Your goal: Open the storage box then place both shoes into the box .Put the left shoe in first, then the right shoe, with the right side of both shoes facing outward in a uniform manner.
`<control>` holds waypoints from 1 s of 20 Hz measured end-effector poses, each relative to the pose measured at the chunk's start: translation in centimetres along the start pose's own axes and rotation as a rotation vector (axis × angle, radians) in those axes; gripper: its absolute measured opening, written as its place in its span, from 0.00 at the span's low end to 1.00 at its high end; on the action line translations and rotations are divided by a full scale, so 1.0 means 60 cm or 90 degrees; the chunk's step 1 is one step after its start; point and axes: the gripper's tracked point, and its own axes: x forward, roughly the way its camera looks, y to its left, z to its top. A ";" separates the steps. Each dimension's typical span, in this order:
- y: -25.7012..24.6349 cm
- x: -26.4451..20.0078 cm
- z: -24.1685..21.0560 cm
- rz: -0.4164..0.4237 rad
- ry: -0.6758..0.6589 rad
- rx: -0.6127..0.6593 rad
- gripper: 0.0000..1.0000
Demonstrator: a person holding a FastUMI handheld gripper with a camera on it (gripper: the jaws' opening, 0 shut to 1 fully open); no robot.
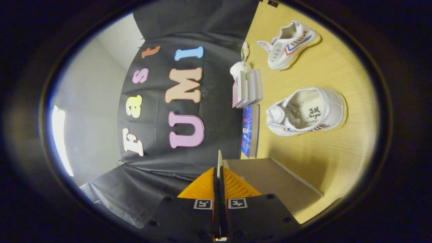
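Observation:
The view is turned on its side, so the yellow table (324, 158) stands to the right of the fingers. My gripper (219, 172) is shut on the thin pale edge of the storage box lid (220, 159), which sticks out from between the fingertips. The grey-brown storage box (273, 184) lies just right of the fingers. Beyond it on the table are two white shoes with red and blue stripes: the nearer shoe (305, 111) shows its insole, and the farther shoe (292, 45) lies past it.
A blue book (250, 131) and a row of upright books (248, 88) stand along the table's back edge against the black cloth wall, with a small white plush object (240, 67) beyond them. A grey room wall is to the left.

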 end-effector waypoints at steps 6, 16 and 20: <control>0.118 0.009 -0.047 0.050 0.026 -0.020 0.03; 0.271 0.016 -0.201 0.086 0.096 -0.007 0.05; 0.286 0.012 -0.298 0.074 0.156 -0.014 0.05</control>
